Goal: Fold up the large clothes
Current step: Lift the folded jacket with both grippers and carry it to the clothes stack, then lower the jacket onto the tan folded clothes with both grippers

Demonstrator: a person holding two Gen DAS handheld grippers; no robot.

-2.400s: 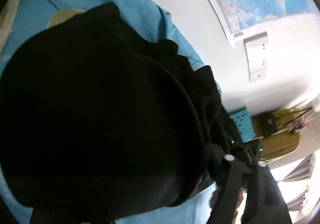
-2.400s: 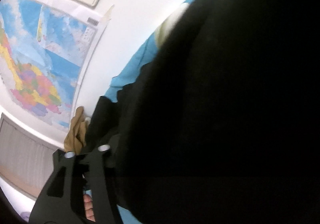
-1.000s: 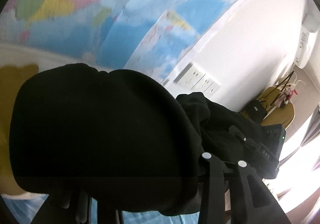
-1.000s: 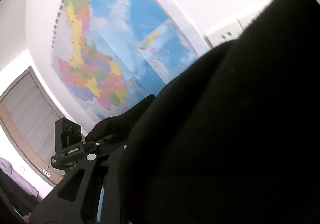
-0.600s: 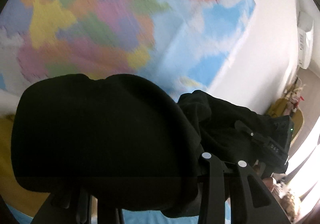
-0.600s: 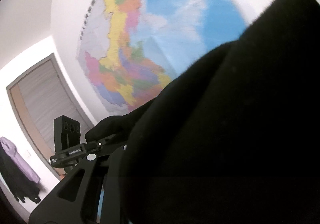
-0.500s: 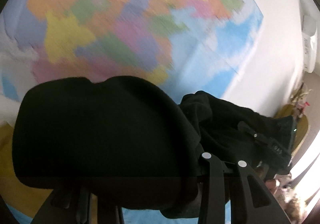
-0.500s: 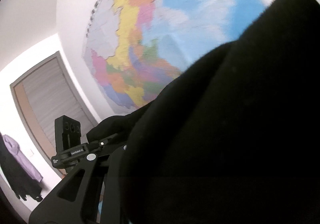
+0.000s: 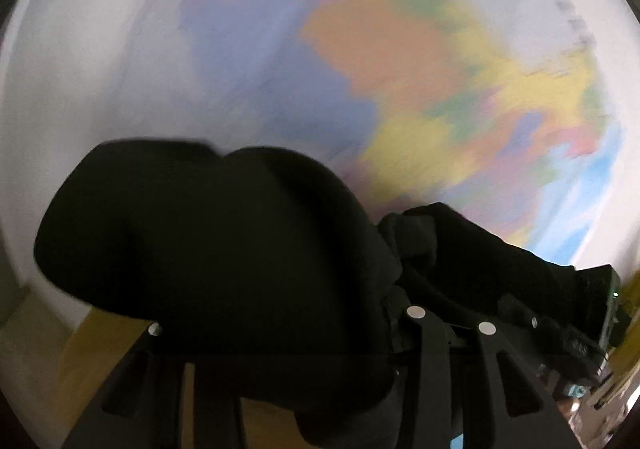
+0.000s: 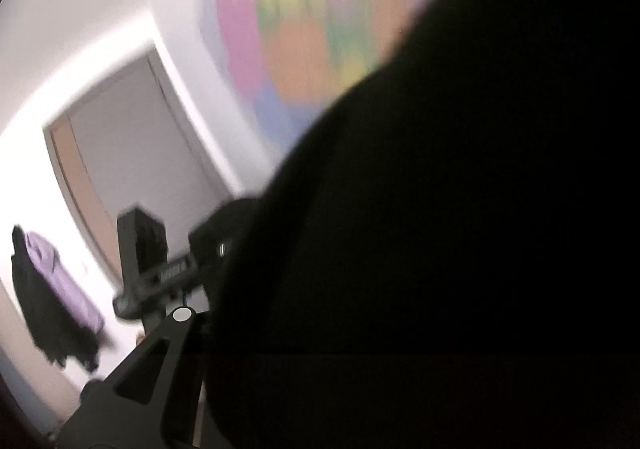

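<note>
A large black garment (image 9: 224,257) is bunched up between the fingers of my left gripper (image 9: 284,323), which is shut on it. The cloth runs on to the right, where the other gripper's body (image 9: 600,301) shows at its far end. In the right wrist view the same black garment (image 10: 440,229) fills most of the picture. My right gripper (image 10: 320,329) is shut on it; only its left finger (image 10: 176,333) shows, the other being hidden under cloth. The left gripper's body (image 10: 148,269) shows beyond it. Everything is blurred by motion.
A big coloured wall map (image 9: 400,69) on a white wall fills the background, close ahead. A grey door (image 10: 132,153) stands further left, with purple and black clothes (image 10: 52,289) hanging beside it. A yellow-brown surface (image 9: 88,353) lies low on the left.
Both grippers have swung along the wall with the black garment still in them. The map's blue part and the wall sockets slid out of view; the door and hanging clothes came nearer.
</note>
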